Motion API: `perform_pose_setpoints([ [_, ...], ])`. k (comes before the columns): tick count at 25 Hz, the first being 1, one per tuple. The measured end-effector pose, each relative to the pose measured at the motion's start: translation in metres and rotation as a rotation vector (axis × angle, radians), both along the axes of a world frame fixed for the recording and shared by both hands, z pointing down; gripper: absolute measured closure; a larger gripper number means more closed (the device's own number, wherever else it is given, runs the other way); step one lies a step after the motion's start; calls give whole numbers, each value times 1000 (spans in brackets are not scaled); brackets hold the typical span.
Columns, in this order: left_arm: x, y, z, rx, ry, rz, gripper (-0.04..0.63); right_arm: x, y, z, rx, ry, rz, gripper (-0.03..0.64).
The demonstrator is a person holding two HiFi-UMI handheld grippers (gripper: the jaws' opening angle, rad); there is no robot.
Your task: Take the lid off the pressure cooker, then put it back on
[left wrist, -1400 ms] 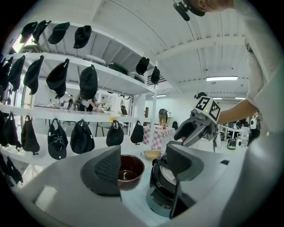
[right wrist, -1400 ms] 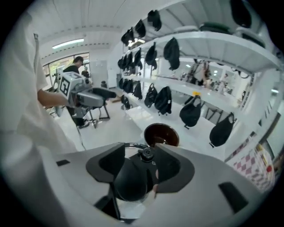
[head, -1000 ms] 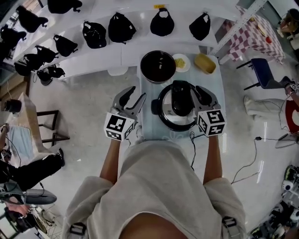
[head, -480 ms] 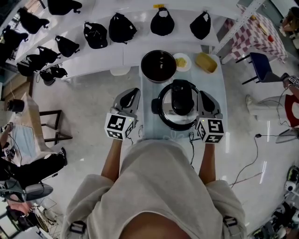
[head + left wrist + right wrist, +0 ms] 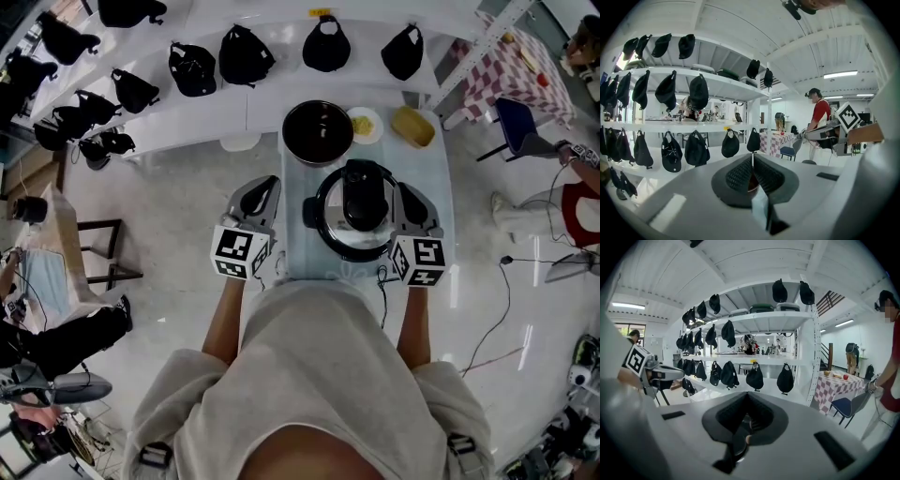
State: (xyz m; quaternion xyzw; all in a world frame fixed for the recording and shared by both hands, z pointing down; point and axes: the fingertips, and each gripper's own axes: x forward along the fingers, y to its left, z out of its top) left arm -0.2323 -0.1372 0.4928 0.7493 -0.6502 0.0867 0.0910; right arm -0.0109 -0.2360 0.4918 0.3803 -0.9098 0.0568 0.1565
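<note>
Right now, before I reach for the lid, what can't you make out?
- Head view: whether the right claw touches the lid; its own body covers that rim.
- Head view: the pot inside, too dark; the food on the plate, too small.
- Both gripper views: lid and pot, blocked by the grey housing filling the lower frame.

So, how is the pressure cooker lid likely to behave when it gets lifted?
Probably rigid and fairly heavy: the lid looks like shiny metal. Its bulky black handle sits centrally, so it should hang roughly level if lifted there. The polished surface may be slippery to grip.
</note>
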Motion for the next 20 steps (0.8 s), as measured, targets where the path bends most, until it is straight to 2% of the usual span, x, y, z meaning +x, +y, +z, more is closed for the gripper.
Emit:
perform_pose_setpoints([
  [20,-1,-2,4,-2,0,-8,580,-4,2,6,-7,26,-7,617],
])
